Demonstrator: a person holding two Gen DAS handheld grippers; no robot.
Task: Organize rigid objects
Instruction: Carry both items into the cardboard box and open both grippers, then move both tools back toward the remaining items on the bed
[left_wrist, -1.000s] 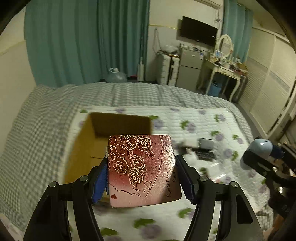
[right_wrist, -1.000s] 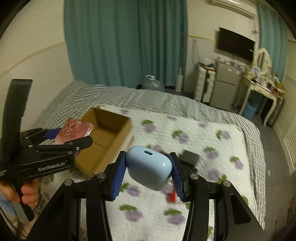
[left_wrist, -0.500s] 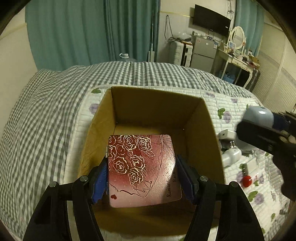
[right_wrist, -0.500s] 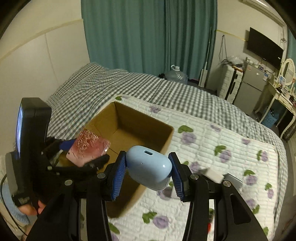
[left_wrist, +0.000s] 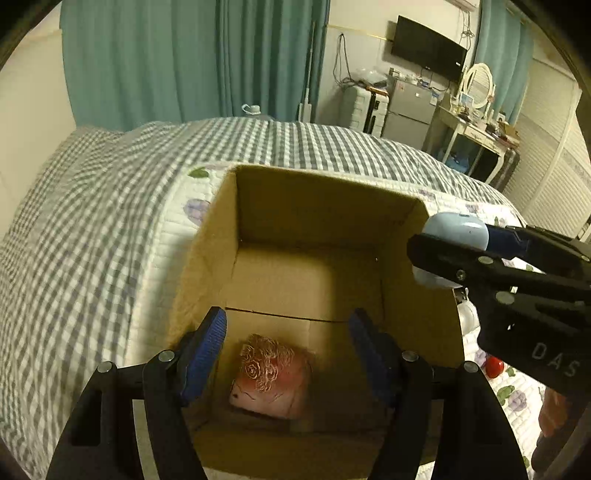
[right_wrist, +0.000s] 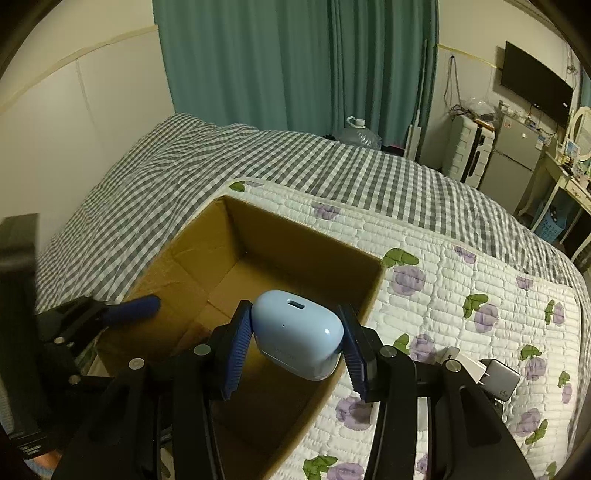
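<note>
An open cardboard box (left_wrist: 258, 192) sits on the bed; it also shows in the right wrist view (right_wrist: 306, 236). A red tin with gold roses (left_wrist: 267, 382) lies on the box floor. My left gripper (left_wrist: 286, 354) is open and empty above it, over the box's near side. My right gripper (right_wrist: 295, 343) is shut on a light blue earbuds case (right_wrist: 297, 332) and holds it over the box's right rim. The case also shows in the left wrist view (left_wrist: 456, 230).
White and grey chargers (right_wrist: 495, 373) lie on the floral quilt (right_wrist: 461, 280) right of the box. A small red ball (left_wrist: 493, 366) lies there too. A checked blanket (left_wrist: 92, 221) covers the bed's left and far side.
My left gripper opened and let go of the red tin, which dropped into the box. My right gripper moved left with the blue case to the box's rim.
</note>
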